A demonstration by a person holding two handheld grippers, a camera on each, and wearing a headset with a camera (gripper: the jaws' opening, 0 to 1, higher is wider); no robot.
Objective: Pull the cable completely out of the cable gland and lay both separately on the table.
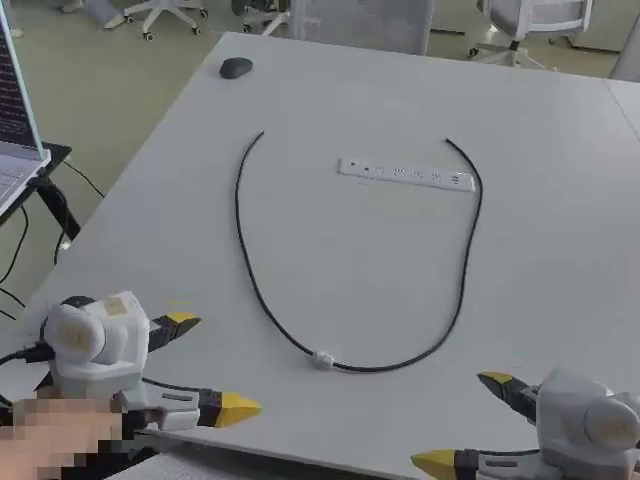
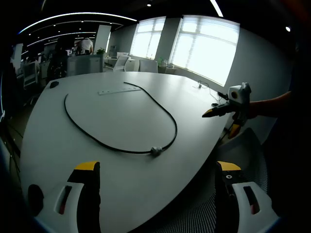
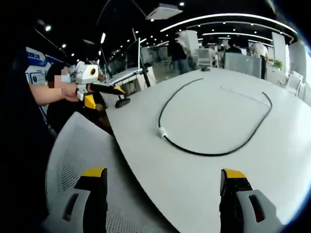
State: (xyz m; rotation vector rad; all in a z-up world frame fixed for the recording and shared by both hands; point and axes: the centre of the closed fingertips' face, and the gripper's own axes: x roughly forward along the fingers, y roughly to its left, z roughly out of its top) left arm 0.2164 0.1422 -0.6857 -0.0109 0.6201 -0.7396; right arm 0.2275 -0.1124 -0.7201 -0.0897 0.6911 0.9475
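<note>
A long black cable (image 1: pixel 238 215) lies on the big white table (image 1: pixel 330 250) in the shape of a letter U. Its two ends point to the far side of the table. A small white cable gland (image 1: pixel 322 359) sits on the cable at the bottom of the U, on the part nearest the person. The cable goes right through it, so the two are not apart yet. The left gripper (image 1: pixel 212 365) is at the near left edge of the table. Its two yellow-tipped jaws are spread wide and there is nothing between them. The right gripper (image 1: pixel 465 420) is at the near right edge. Its jaws are spread wide too, and it holds nothing. Both grippers are a little way from the cable and do not touch it. The cable gland lies between them, a bit farther onto the table. A white power strip (image 1: pixel 405 174) lies flat inside the U, near the far ends of the cable. A dark computer mouse (image 1: pixel 236 67) sits near the far left corner of the table. A laptop (image 1: pixel 8 130) stands open on a small stand to the left of the table.
</note>
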